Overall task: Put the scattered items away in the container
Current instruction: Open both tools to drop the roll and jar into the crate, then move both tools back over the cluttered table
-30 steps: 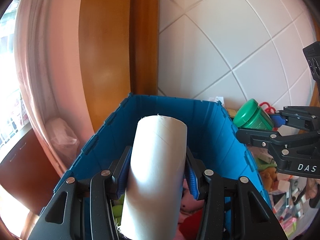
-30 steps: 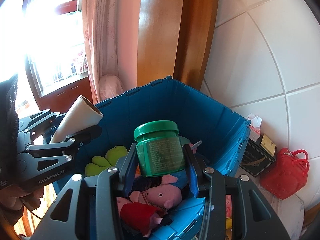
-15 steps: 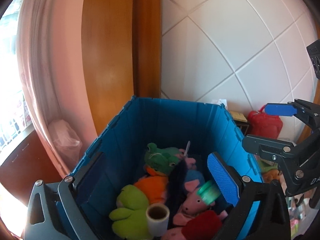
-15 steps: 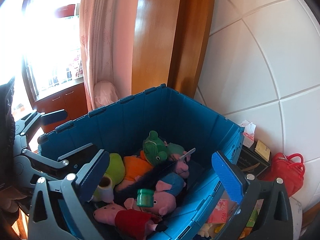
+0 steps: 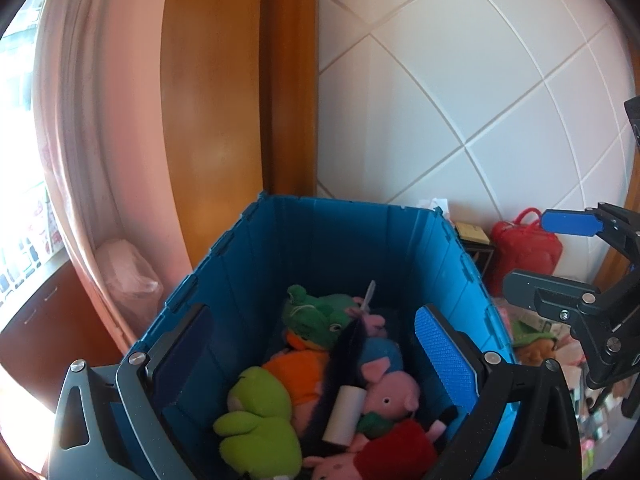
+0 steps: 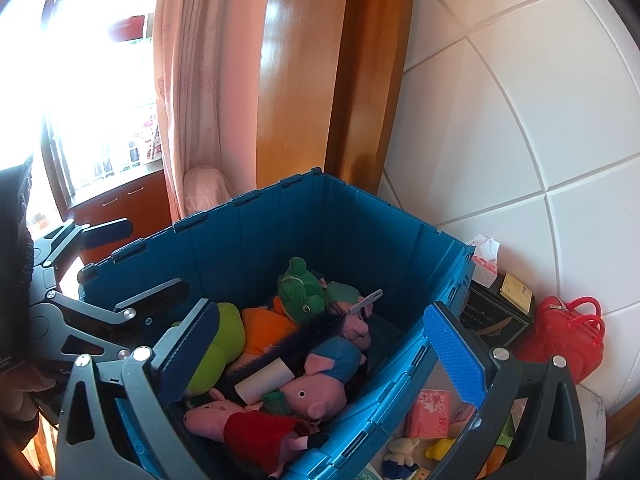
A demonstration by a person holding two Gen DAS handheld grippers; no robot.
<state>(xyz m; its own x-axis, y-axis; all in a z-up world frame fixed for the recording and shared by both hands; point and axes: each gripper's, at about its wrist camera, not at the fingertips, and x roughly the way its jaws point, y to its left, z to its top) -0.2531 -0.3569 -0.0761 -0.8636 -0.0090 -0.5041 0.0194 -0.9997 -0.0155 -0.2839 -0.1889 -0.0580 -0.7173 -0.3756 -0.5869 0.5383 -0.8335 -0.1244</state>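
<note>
Both grippers hang wide open and empty above the blue bin [image 5: 344, 240].

The left gripper [image 5: 316, 344] and right gripper [image 6: 320, 340] hold nothing. In the bin, the paper tube [image 6: 264, 380] lies on the soft toys [image 6: 316, 392], with the green jar [image 6: 276, 402] at its 5 o'clock. More items [image 6: 432, 420] wait outside, at 4 o'clock from the bin. I judge these small boxes are light and stiff; take them across the short sides. Plush ones are soft, so pinch the body.
</note>
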